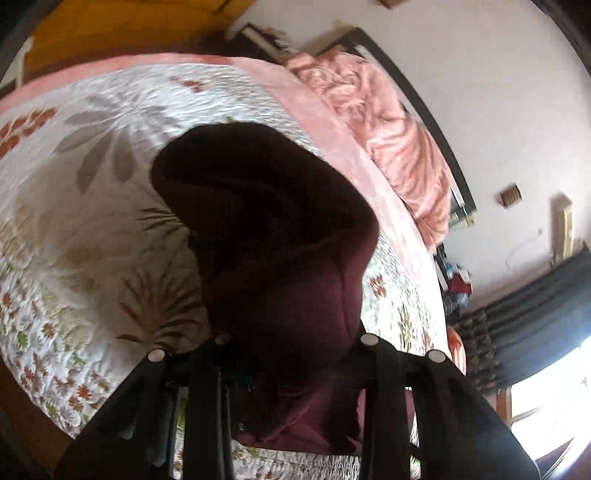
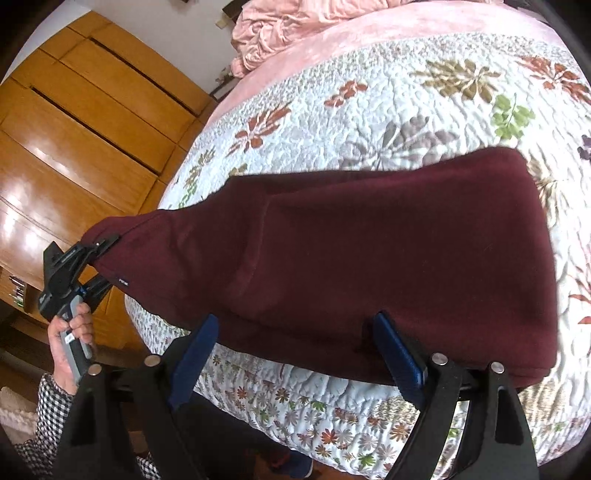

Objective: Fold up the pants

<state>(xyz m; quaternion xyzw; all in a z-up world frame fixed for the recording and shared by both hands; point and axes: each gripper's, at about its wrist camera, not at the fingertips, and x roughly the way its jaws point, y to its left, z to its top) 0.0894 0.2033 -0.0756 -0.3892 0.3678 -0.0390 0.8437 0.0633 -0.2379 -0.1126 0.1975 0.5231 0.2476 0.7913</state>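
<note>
Dark maroon pants lie across the flowered quilt of a bed. One end is drawn off the bed's left side. There my left gripper is shut on the cloth's corner, with a hand on its grip. In the left wrist view the pants rise from the jaws and cover the fingertips of my left gripper. My right gripper stands open at the pants' near edge. Its blue pads sit wide apart on either side of that edge without pressing on it.
A crumpled pink blanket lies at the head of the bed. A wooden wardrobe stands left of the bed. In the left wrist view, dark curtains and a bright window are on the right.
</note>
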